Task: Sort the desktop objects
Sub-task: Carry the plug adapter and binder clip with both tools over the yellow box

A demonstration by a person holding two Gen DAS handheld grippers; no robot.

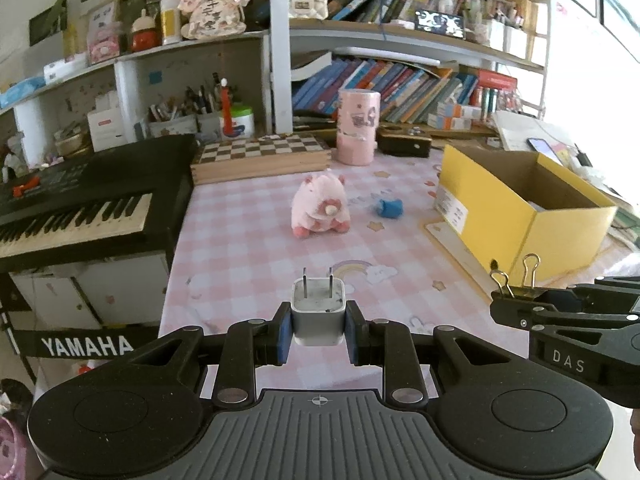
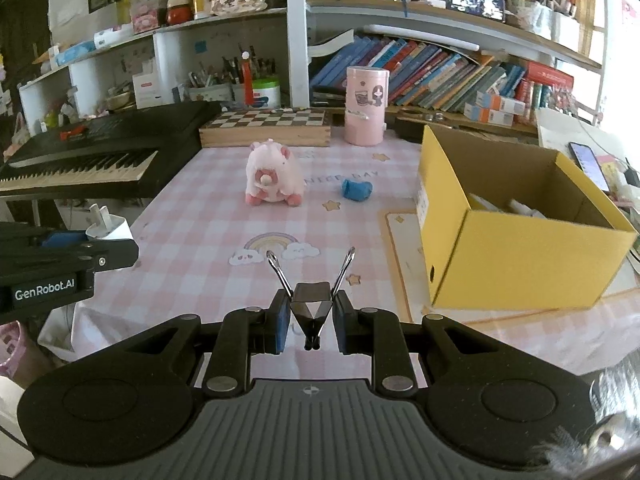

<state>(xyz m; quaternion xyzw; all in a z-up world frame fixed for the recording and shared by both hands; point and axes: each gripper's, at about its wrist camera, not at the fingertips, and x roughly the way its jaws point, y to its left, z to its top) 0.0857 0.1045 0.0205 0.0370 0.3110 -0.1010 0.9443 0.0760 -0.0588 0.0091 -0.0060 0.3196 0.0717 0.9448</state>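
Note:
My left gripper point(image 1: 318, 330) is shut on a white plug charger point(image 1: 318, 316), prongs pointing forward, held above the pink checked tablecloth point(image 1: 248, 248). It also shows at the left of the right wrist view point(image 2: 106, 229). My right gripper point(image 2: 308, 322) is shut on a black binder clip point(image 2: 311, 308) with its wire handles up; the clip also shows at the right of the left wrist view point(image 1: 516, 286). A pink plush toy point(image 1: 320, 206) point(image 2: 272, 174) and a blue lump point(image 1: 389, 208) point(image 2: 357, 190) lie on the cloth ahead. An open yellow cardboard box point(image 1: 532, 216) point(image 2: 520, 252) stands at the right.
A black Yamaha keyboard point(image 1: 80, 208) point(image 2: 96, 152) runs along the left. A wooden chessboard box point(image 1: 260, 156) point(image 2: 266, 126) and a pink cylinder point(image 1: 358, 126) point(image 2: 366, 106) stand at the back, under crowded bookshelves point(image 2: 440, 76). A phone point(image 2: 588, 160) lies behind the box.

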